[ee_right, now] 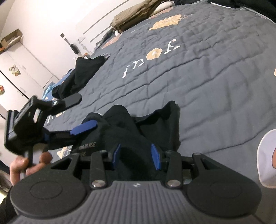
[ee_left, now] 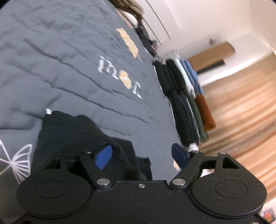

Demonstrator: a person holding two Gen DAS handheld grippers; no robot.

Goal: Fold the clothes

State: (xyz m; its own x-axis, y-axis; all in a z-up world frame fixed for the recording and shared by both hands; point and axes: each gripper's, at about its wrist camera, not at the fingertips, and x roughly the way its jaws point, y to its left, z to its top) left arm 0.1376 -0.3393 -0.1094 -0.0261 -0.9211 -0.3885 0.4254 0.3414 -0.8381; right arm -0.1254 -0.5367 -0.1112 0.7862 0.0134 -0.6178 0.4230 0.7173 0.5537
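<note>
Black garment lay bunched on quilt, directly ahead of right gripper, jaws parted around cloth. Left gripper open, garment at its left finger. Long axis unclear. Both grippers equally close.

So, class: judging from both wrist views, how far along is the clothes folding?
Done: nothing looks folded yet. In hand: both hand-held grippers, left and right, are open around a crumpled black garment on the grey quilt. Left: that garment, a second black garment near the bed edge, and an olive pile farther back.
</note>
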